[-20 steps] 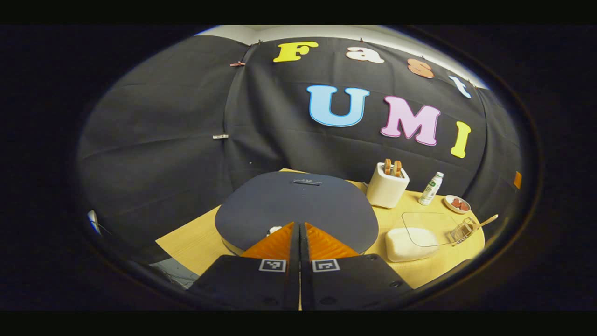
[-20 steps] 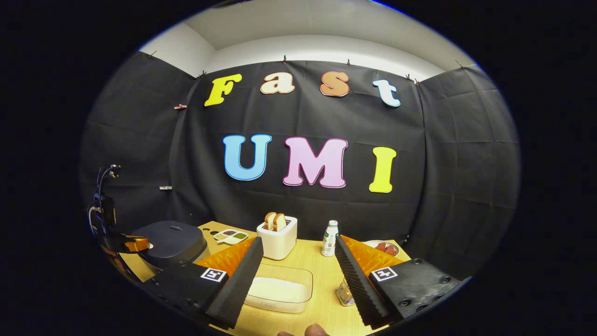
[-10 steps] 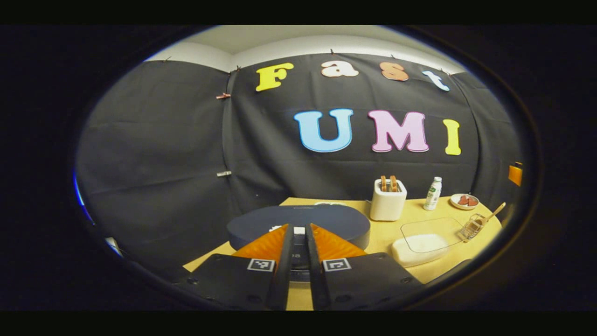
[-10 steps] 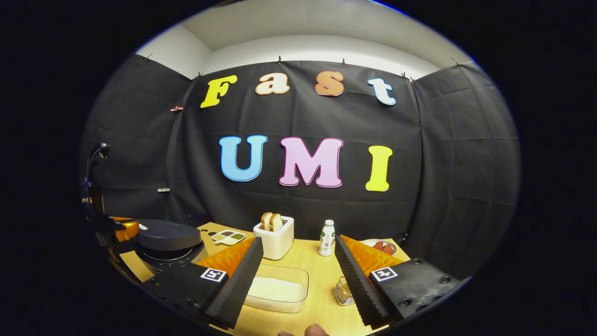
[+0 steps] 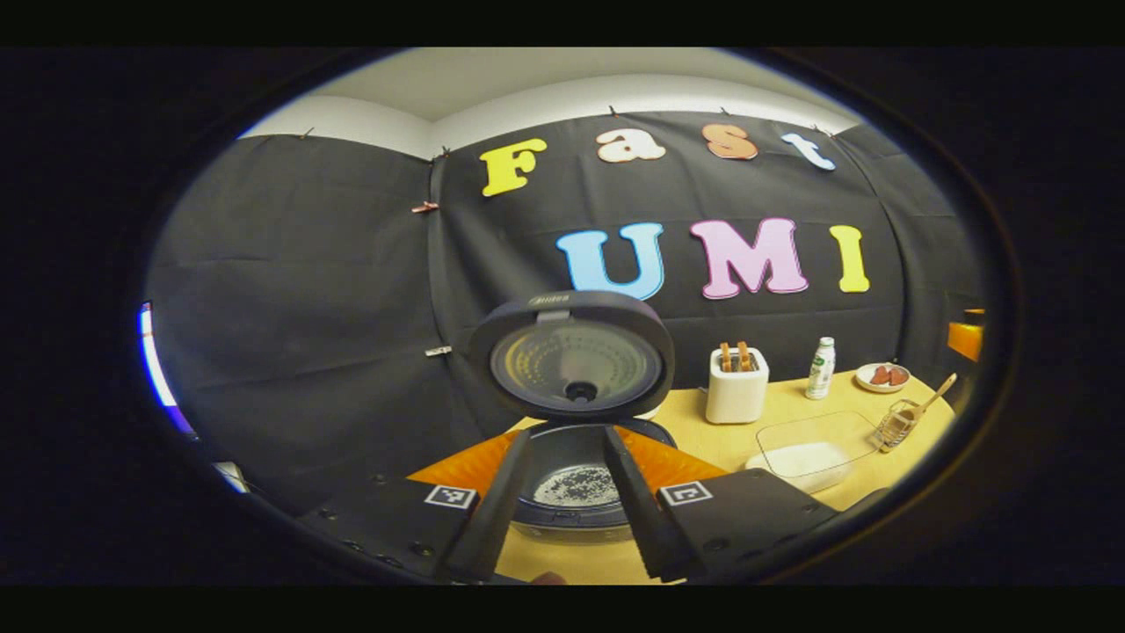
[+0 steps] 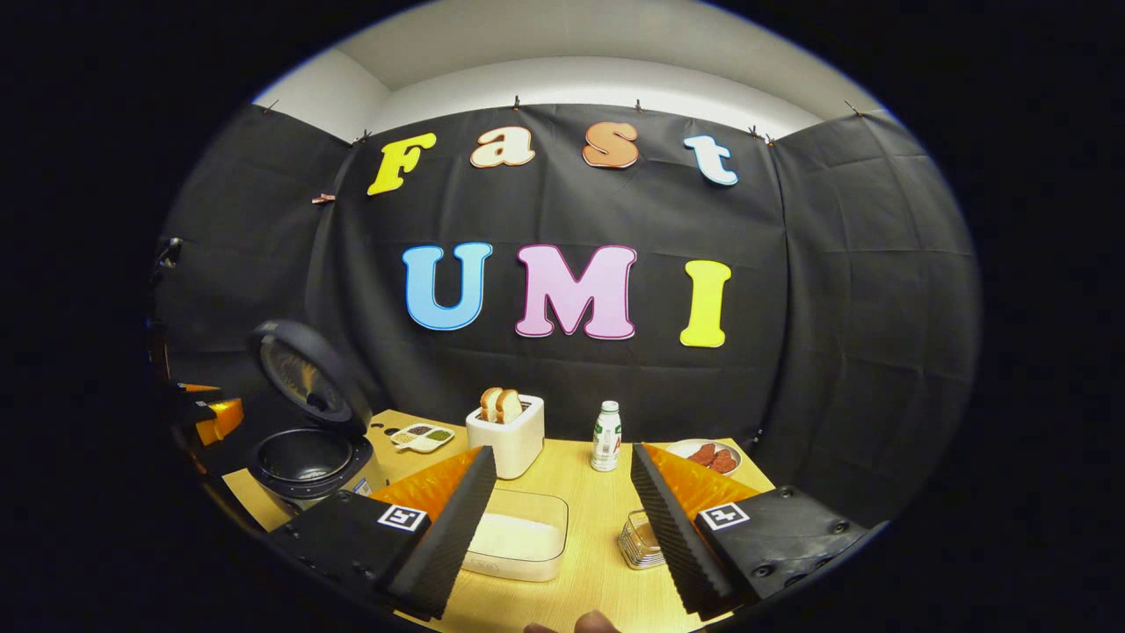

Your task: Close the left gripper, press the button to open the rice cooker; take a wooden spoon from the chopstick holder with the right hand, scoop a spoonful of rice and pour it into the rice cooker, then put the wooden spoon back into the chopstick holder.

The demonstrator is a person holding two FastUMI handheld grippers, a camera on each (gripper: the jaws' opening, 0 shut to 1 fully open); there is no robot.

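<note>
Both hand-held grippers, left (image 5: pixel 562 501) and right (image 6: pixel 562 519), gape empty; rice cooker (image 6: pixel 303 457) lid stands raised.

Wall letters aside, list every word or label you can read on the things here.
Rice cooker lid: small mark on its top edge, too blurred to read.
Bottle: printed label, too small to read.
Left gripper, right gripper: square patterned markers, no words.
No text is legible.
</note>
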